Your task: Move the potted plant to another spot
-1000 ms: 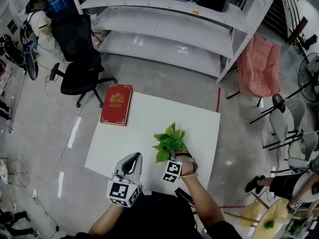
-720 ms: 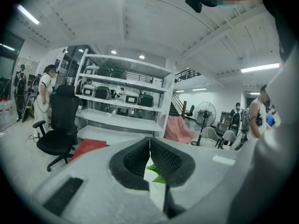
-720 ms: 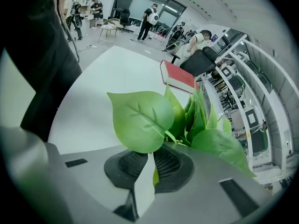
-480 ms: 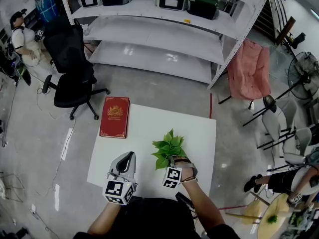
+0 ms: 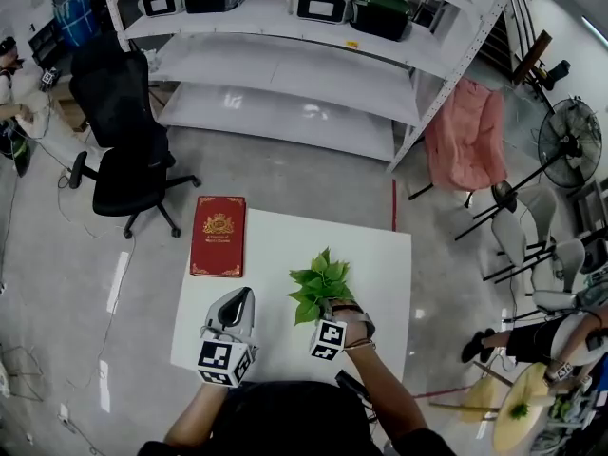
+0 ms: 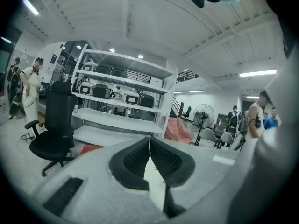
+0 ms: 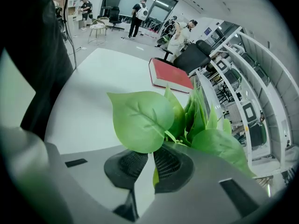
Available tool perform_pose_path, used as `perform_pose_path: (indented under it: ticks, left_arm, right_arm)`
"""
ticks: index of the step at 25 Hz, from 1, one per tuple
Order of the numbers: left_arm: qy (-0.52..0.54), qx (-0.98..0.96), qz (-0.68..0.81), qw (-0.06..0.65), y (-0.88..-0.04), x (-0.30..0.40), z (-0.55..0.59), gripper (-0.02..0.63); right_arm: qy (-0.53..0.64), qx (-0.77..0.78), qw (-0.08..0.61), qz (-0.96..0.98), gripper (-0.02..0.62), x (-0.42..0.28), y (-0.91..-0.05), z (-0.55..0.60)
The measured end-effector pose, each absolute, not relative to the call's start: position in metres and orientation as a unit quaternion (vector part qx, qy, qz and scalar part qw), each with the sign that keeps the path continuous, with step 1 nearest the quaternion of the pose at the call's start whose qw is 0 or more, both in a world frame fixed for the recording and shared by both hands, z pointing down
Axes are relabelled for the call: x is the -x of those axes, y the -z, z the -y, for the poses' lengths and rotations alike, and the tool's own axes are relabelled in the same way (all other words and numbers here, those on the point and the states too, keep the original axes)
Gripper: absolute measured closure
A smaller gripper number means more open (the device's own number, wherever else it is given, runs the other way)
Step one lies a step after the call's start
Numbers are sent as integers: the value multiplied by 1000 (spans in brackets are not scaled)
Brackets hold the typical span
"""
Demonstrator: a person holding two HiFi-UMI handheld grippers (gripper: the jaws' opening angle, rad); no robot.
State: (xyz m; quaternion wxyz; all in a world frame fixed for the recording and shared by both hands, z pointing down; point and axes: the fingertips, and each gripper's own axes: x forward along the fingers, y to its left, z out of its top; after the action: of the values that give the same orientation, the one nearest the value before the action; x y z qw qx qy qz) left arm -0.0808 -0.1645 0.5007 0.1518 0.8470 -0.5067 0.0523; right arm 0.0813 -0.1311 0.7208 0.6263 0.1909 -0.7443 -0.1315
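Note:
The potted plant (image 5: 320, 284) is a small bunch of bright green leaves over the near middle of the white table (image 5: 285, 245); its pot is hidden. My right gripper (image 5: 335, 306) sits just behind it, shut on the plant at the base of the leaves. In the right gripper view the leaves (image 7: 154, 118) rise straight out of the closed right gripper (image 7: 153, 152), with a strip of green caught between the pads. My left gripper (image 5: 241, 295) hovers to the plant's left near the table's front edge, shut and empty. Its pads (image 6: 161, 157) meet at the tip.
A red book (image 5: 218, 235) lies on the table's far left corner. Beyond the table are a black office chair (image 5: 128, 150), white metal shelving (image 5: 285, 65), a pink-draped chair (image 5: 465, 141) and a fan (image 5: 568, 141). People stand and sit around the room.
The head camera has drifted, so the room shifts in view. The plant stays in my right gripper over the same near part of the table; the left gripper holds still.

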Motion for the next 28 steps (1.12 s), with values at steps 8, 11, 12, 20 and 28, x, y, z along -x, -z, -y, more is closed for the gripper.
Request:
perform_pose_path:
  ticks: [8, 11, 12, 20, 28]
  left_arm:
    - [-52, -849, 501, 159, -509, 86, 190, 588]
    - [-56, -848, 501, 165, -514, 86, 200, 588]
    - [-57, -848, 501, 166, -516, 87, 203, 588]
    - [-64, -847, 499, 170, -530, 85, 232, 588]
    - [-71, -843, 501, 182, -549, 79, 261, 588]
  right_arm:
    - [129, -202, 620, 747, 579, -77, -721, 172]
    - [132, -204, 620, 746, 578, -77, -721, 189]
    - [134, -204, 621, 745, 578, -77, -722, 194]
    - [143, -203, 624, 741, 578, -80, -733, 234]
    - [143, -202, 623, 742, 578, -85, -744, 265]
